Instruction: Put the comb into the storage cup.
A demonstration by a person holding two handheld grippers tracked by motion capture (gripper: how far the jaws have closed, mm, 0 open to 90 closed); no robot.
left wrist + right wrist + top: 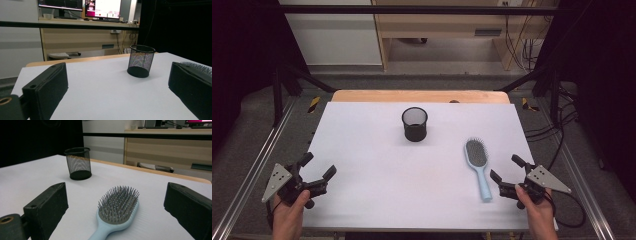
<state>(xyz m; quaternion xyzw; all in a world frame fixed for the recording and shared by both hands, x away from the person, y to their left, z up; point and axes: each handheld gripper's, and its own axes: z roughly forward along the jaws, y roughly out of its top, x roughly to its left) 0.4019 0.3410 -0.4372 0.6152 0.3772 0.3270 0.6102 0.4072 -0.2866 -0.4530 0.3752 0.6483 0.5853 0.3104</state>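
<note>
No work is done yet: the light-blue plastic hairbrush (477, 167) lies flat beside the black wire-mesh cup (415, 123); left gripper (318, 170) and right gripper (506, 169) are both released and empty. Grasping remains.

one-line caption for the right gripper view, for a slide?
Open right gripper lined up on a light-blue hairbrush, bristles up, mesh cup behind.

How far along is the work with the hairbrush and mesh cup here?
Nothing looks done: the hairbrush lies flat on the table, apart from the upright mesh cup. The right tongs are open beside its handle, left tongs open, both empty. Gripping and moving remain.
</note>
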